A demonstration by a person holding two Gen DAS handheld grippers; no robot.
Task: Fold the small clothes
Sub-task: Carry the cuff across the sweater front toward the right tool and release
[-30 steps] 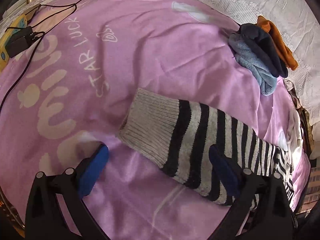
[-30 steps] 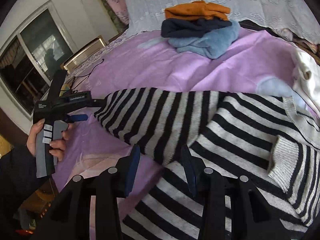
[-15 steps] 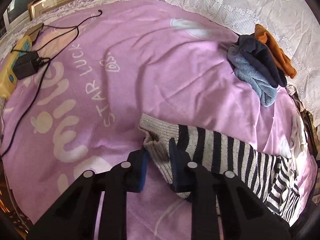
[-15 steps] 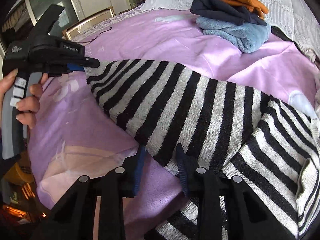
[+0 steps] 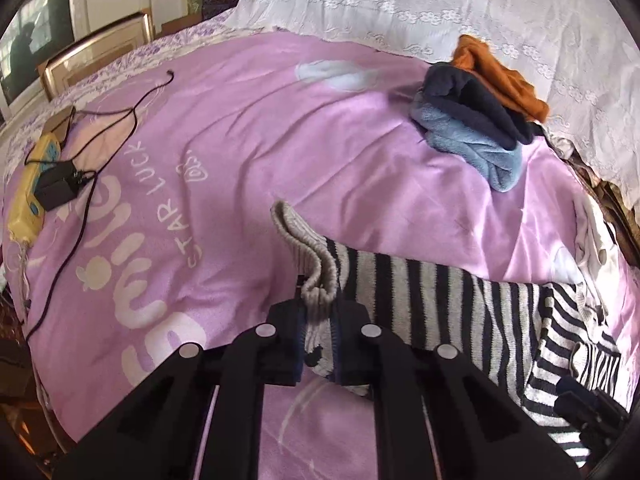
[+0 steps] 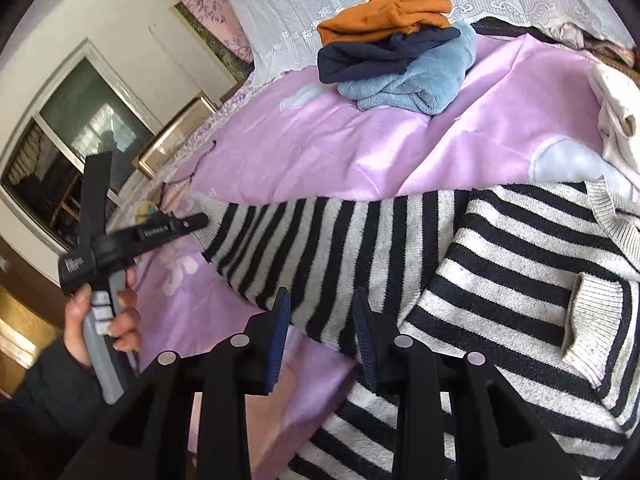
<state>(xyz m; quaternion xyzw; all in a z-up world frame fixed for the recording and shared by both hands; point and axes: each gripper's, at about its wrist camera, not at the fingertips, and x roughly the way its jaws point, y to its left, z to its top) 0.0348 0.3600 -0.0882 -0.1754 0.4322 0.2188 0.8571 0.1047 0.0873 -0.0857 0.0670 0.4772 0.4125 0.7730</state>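
A black-and-grey striped sweater [image 6: 520, 280] lies on the pink blanket [image 5: 280, 140], with one sleeve [image 5: 420, 292] stretched out to the left. My left gripper [image 5: 320, 332] is shut on the sleeve's grey ribbed cuff [image 5: 308, 248], which hangs bunched and lifted off the blanket. In the right wrist view the left gripper [image 6: 200, 220] meets the sleeve's far end, with a person's hand [image 6: 104, 320] on its handle. My right gripper [image 6: 322, 332] has its blue pads closed on the lower edge of the sleeve [image 6: 340, 248], near the sweater's body.
A pile of folded orange, navy and light blue clothes [image 5: 480, 120] sits at the back of the blanket beside a white lace cover [image 5: 440, 0]. A yellow power strip with a black adapter and cables [image 5: 36, 184] lies at the left. A white garment [image 6: 616, 120] lies at the right.
My left gripper went from wide open to shut on the cuff and lifted it. My right gripper's jaws narrowed onto the sleeve's lower edge. The sleeve rose off the blanket.
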